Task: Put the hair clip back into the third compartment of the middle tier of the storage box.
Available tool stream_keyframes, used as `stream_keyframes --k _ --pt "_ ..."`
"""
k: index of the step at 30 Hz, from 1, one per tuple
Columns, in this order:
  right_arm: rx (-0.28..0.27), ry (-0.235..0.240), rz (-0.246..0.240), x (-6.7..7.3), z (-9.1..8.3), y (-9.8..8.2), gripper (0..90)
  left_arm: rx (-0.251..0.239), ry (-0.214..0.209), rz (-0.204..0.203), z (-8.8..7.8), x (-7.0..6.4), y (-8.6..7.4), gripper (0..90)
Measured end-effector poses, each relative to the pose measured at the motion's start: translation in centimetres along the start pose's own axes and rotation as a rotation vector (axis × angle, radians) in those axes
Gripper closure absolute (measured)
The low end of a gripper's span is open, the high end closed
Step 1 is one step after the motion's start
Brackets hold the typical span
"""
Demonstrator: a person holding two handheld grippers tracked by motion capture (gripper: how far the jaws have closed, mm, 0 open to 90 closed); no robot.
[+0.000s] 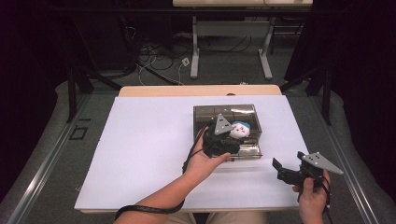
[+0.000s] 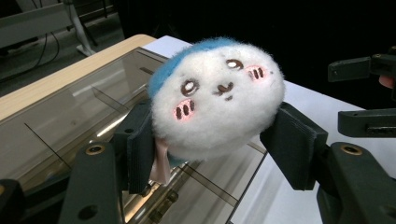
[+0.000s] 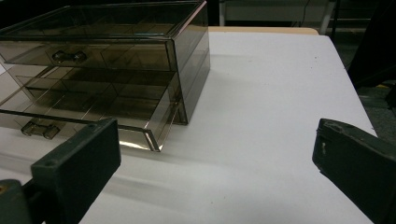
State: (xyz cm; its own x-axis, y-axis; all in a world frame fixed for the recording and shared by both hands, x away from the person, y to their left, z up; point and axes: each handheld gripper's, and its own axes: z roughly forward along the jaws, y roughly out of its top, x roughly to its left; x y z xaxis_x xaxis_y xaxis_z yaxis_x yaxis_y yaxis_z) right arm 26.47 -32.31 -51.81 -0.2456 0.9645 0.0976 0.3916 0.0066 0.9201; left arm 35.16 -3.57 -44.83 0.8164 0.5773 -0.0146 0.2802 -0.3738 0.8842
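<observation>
The left hand-held gripper (image 2: 219, 154) is clamping a round white plush toy (image 2: 217, 100) with a blue cap and a stitched face between its two jaws, holding it above the smoky transparent drawer box (image 1: 227, 112). That box is sitting on the white counter (image 1: 144, 149), its lower drawer (image 3: 88, 119) pulled partly out. The right hand-held gripper (image 1: 286, 171) is hovering over the counter just right of the box, jaws spread wide apart and holding nothing.
</observation>
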Motion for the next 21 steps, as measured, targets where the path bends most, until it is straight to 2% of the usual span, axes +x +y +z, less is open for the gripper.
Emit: stream_keyframes --k 21 --pt "-0.001 -0.001 -0.005 -0.1 0.0 0.0 0.6 0.049 -0.012 -0.010 2.1 -0.8 -1.0 38.6"
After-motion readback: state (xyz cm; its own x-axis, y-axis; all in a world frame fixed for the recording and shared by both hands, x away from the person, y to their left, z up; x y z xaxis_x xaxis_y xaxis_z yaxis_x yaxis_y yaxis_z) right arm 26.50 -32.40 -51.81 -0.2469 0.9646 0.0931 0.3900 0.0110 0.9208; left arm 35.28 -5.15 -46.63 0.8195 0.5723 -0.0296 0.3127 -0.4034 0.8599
